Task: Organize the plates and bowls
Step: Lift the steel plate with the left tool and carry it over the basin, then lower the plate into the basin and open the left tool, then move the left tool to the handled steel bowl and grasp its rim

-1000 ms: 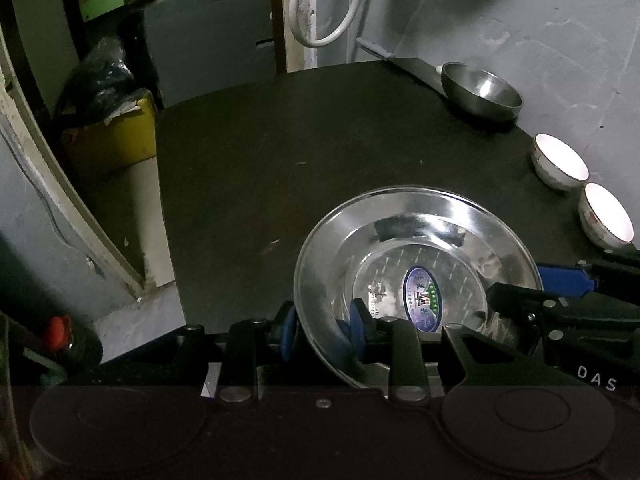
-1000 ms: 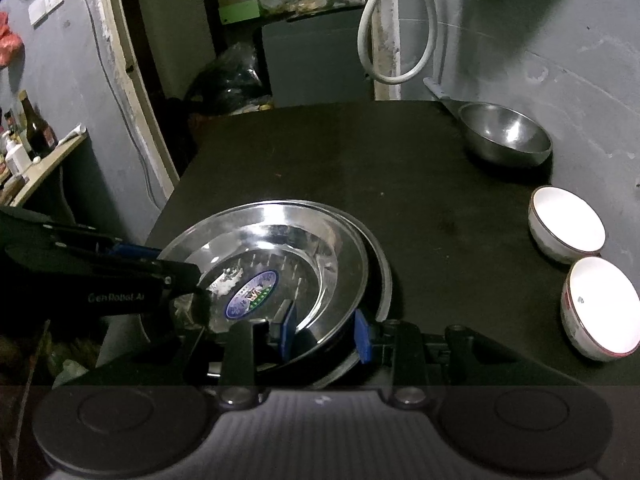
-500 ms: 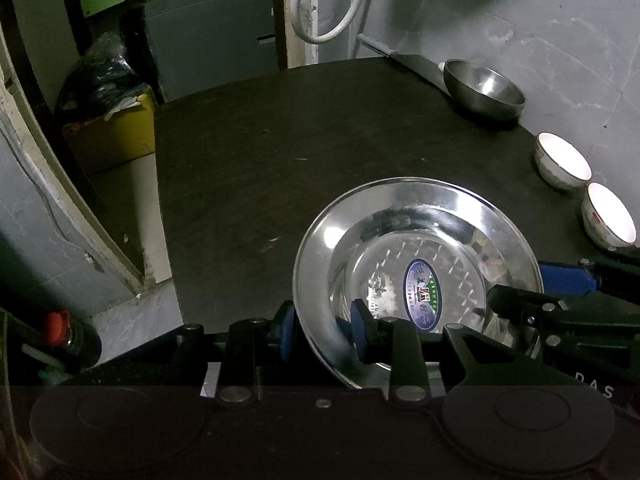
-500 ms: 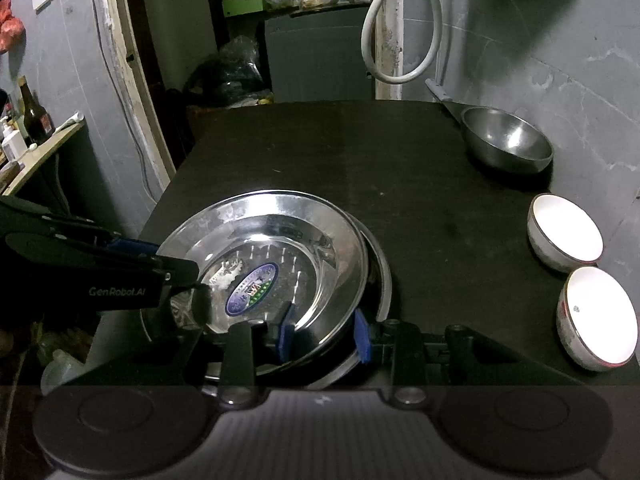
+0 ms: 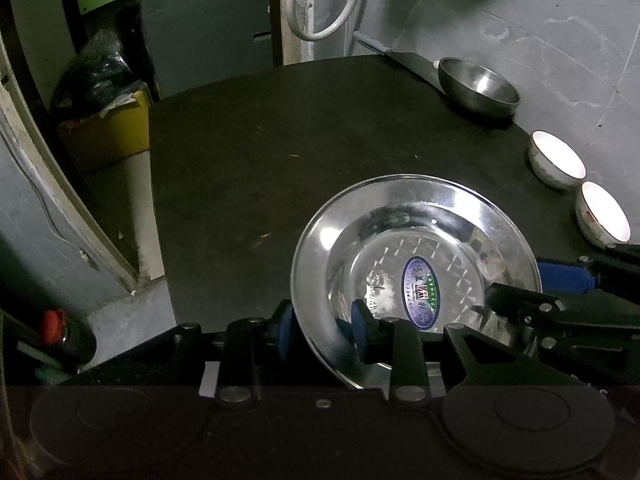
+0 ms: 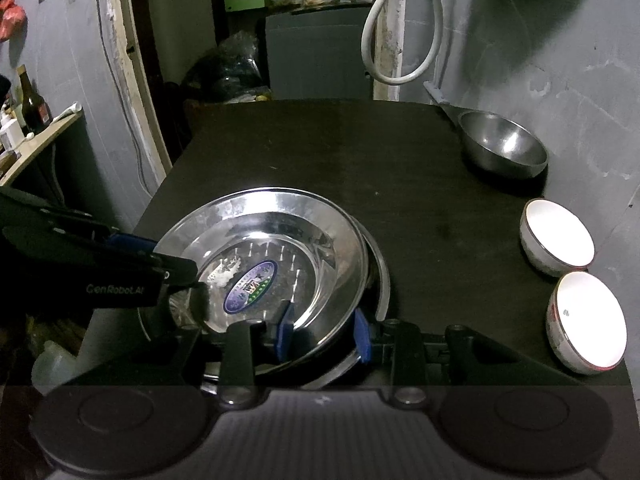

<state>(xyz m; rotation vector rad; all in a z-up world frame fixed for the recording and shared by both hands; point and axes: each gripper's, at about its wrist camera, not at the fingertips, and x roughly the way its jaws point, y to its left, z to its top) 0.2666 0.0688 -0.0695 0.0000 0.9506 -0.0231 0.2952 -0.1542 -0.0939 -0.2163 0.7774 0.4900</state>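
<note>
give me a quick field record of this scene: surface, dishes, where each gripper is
surface: dark table
top plate: steel plate with oval sticker, sitting over a second steel plate
left gripper: closed on the top plate's near-left rim
right gripper: closed on the top plate's near-right rim
steel bowl: far right, by the wall
white bowls: farther white bowl, nearer white bowl, right edge, side by side
</note>
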